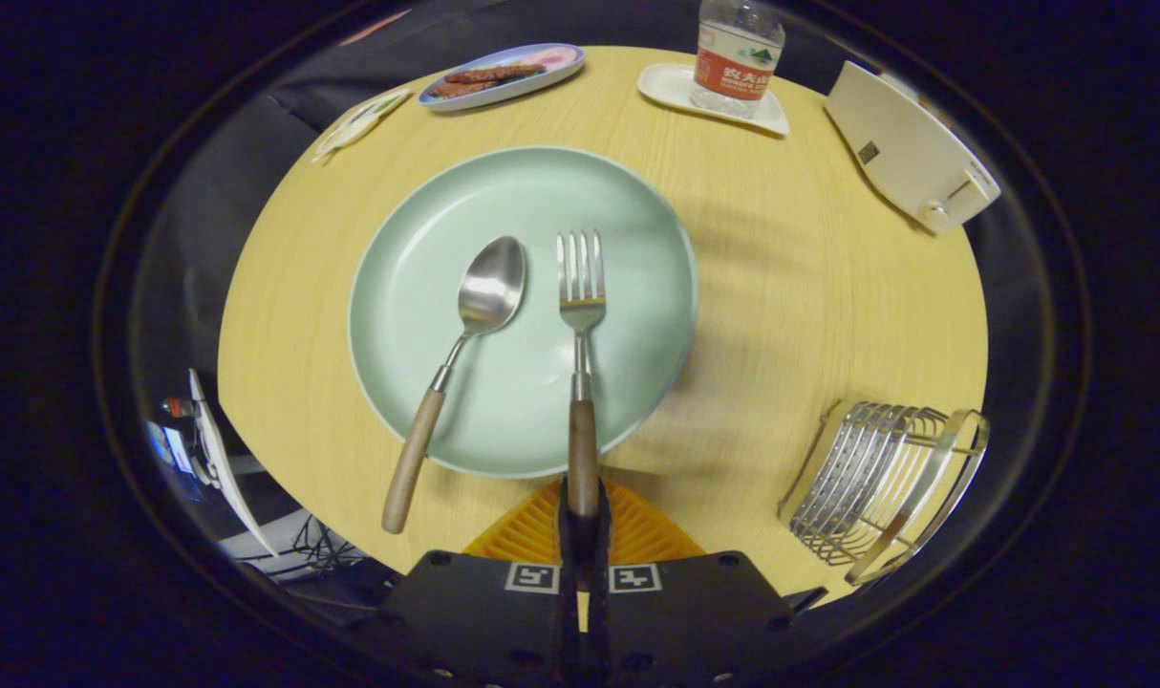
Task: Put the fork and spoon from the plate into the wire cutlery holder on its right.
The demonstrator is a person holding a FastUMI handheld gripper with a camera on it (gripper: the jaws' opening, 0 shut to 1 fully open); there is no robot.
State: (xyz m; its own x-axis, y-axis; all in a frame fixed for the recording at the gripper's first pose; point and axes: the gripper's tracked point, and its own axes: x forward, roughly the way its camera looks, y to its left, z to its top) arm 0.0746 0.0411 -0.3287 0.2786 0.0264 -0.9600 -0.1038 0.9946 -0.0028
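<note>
A pale green plate (628,248) lies on the round wooden table. On it rest a spoon (484,296) with a wooden handle, left, and a fork (580,296) with a wooden handle, right, tines pointing away. My gripper (583,521) is shut on the near end of the fork's handle, both fingers pressing its sides. The spoon's handle juts over the plate's near rim, left of my fingers. The wire cutlery holder (881,487) stands to the right of the plate, near the table's front edge.
Beyond the plate stand a water bottle (738,57) on a small white tray (671,88), an oval dish of food (504,76) and a white appliance (910,148) at the far right. A white packet (360,119) lies at the far left edge.
</note>
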